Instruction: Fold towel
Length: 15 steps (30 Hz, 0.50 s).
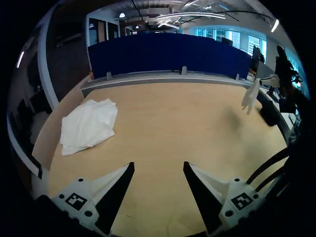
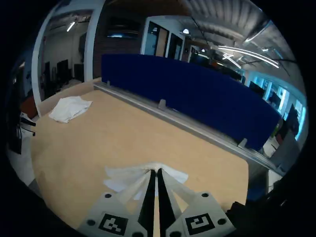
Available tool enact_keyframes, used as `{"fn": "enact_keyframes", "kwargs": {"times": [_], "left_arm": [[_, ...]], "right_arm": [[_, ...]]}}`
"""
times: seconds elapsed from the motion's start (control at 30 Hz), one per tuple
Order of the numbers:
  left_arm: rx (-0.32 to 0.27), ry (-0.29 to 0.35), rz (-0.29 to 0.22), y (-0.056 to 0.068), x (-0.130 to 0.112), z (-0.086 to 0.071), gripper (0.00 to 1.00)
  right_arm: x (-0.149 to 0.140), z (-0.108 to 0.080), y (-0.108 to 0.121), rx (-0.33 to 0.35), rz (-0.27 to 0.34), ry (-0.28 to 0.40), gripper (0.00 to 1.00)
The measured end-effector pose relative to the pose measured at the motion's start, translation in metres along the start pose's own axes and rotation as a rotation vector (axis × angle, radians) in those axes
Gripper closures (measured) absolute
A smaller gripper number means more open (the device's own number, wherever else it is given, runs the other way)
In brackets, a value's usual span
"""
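Right claw [image 2: 155, 171]: closed, both fingers pinching the towel [image 2: 120, 178] by one edge. The cloth fans out on either side of the tips, above the table [image 1: 166, 118].

Left claw [image 1: 158, 163]: wide open, holding nothing, level and low over the table, aimed at the blue partition [image 1: 166, 55].

In the left gripper view the held towel hangs ahead and well to the right, with its long axis vertical. To take a free corner, the left claw would probably have to swing right.

A second white cloth [image 1: 89, 125] lies bunched ahead-left, well apart.
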<state>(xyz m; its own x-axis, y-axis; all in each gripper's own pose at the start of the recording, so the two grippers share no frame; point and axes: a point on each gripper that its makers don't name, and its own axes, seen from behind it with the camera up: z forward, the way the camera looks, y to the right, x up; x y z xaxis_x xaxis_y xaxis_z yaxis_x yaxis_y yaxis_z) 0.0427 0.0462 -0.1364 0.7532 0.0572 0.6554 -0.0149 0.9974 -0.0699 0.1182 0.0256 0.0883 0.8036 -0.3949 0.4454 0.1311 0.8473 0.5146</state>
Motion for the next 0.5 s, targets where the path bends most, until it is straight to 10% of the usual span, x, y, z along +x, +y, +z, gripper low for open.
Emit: {"fn": "enact_keyframes", "kwargs": {"times": [0.5], "left_arm": [[0.017,-0.045,-0.004,0.014,-0.006,0.01,0.08]], "right_arm": [[-0.044,-0.003,0.088,-0.047,0.021,-0.078,0.96]]}}
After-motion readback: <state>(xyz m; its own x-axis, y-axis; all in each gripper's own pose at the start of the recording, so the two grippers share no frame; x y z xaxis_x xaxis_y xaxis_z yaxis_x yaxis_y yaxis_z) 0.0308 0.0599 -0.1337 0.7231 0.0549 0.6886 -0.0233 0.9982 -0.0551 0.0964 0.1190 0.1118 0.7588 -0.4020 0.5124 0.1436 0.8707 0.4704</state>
